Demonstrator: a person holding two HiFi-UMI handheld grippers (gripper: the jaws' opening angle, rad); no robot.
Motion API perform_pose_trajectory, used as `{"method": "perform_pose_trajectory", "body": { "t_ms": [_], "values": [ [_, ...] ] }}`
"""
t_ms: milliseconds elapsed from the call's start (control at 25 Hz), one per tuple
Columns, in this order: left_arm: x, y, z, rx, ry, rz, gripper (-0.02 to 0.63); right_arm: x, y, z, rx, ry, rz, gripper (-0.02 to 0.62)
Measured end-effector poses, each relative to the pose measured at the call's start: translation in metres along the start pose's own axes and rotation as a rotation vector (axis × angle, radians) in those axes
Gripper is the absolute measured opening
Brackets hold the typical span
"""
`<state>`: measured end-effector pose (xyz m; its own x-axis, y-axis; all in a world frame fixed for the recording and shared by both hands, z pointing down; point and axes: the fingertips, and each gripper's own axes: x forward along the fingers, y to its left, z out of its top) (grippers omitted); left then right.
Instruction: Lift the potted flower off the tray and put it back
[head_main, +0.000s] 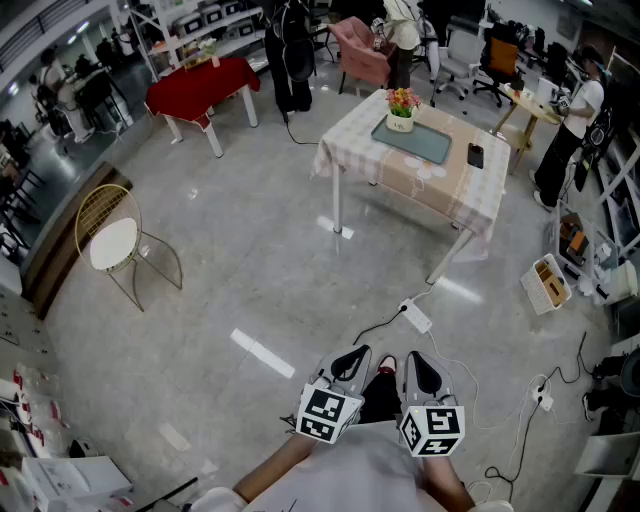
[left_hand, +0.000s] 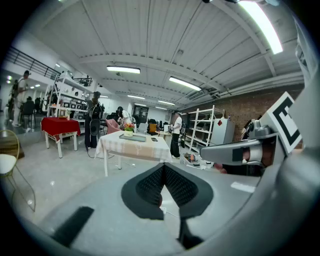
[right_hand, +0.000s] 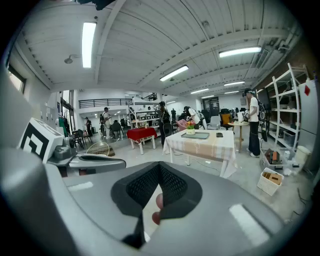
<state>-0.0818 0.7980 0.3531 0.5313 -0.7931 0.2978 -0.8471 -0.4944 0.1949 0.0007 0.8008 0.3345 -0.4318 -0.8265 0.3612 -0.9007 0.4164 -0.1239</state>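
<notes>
Head view puts the potted flower (head_main: 402, 108) on the desk (head_main: 455, 195), at one end of the tray (head_main: 420, 145). From this far off I can't be sure that the pot sits fully on the tray. I judge nothing has started, so both the lift and the return are left. My left gripper (head_main: 351, 358) and right gripper (head_main: 421, 362) hang side by side, well apart from the desk, with fingers pressed together on nothing.
</notes>
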Motion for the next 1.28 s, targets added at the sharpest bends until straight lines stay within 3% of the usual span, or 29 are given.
{"method": "perform_pose_trajectory", "body": {
  "t_ms": [280, 600, 920, 1280],
  "values": [
    [0.035, 0.013, 0.008, -0.019, 0.009, -0.027, -0.002, 0.027, -0.021, 0.016, 0.008, -0.027, -0.001, 0.005],
    [0.093, 0.047, 0.046, -0.049, -0.017, -0.011, -0.002, 0.093, -0.055, 0.044, 0.048, -0.027, 0.045, 0.006],
    [0.170, 0.081, 0.081, -0.158, -0.004, -0.017, -0.002, 0.161, -0.093, 0.084, 0.032, -0.016, 0.130, 0.008],
    [0.264, 0.086, 0.124, -0.113, -0.021, -0.014, 0.000, 0.225, -0.167, 0.127, 0.047, -0.019, 0.154, 0.008]
  ]
}}
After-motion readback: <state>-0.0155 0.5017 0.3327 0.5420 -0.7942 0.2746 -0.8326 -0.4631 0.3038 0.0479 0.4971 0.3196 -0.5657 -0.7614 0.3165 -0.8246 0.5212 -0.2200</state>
